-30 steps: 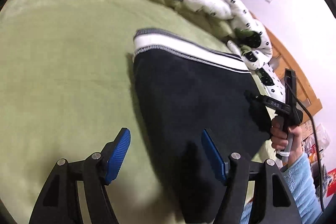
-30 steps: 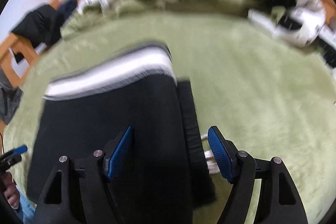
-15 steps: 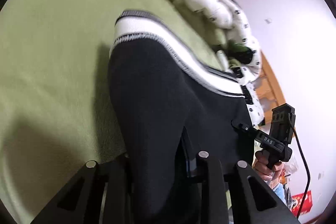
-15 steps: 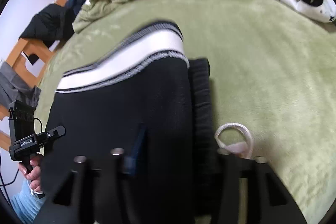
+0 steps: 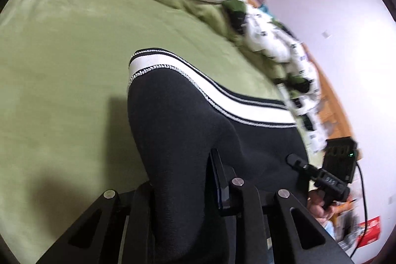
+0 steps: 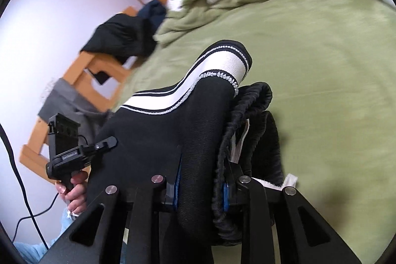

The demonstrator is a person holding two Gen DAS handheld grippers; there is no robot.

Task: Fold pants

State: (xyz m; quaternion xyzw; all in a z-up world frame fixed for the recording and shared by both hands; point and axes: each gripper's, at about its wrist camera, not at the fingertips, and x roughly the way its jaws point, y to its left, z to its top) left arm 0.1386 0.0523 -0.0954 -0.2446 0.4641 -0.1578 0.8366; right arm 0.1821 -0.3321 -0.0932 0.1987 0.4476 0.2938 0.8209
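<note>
The folded black pants point(image 5: 178, 130) with a white striped band point(image 5: 198, 83) are lifted off the green bed cover point(image 5: 61, 66). My left gripper point(image 5: 182, 189) is shut on the near left edge of the pants. My right gripper point(image 6: 200, 187) is shut on the near right edge of the pants point(image 6: 153, 130), where the ribbed waistband point(image 6: 250, 105) and a white drawstring point(image 6: 240, 142) bunch up. Each view shows the other hand-held gripper at the far side of the cloth.
A white printed and green duvet point(image 5: 247, 16) is heaped along the far edge of the bed. Dark clothes point(image 6: 123, 38) hang over a wooden frame point(image 6: 81, 76) at the left. A wall point(image 5: 334, 4) stands beyond the bed.
Both grippers were open over the flat pants a second ago. They have closed on the near edges and raised the pants off the bed.
</note>
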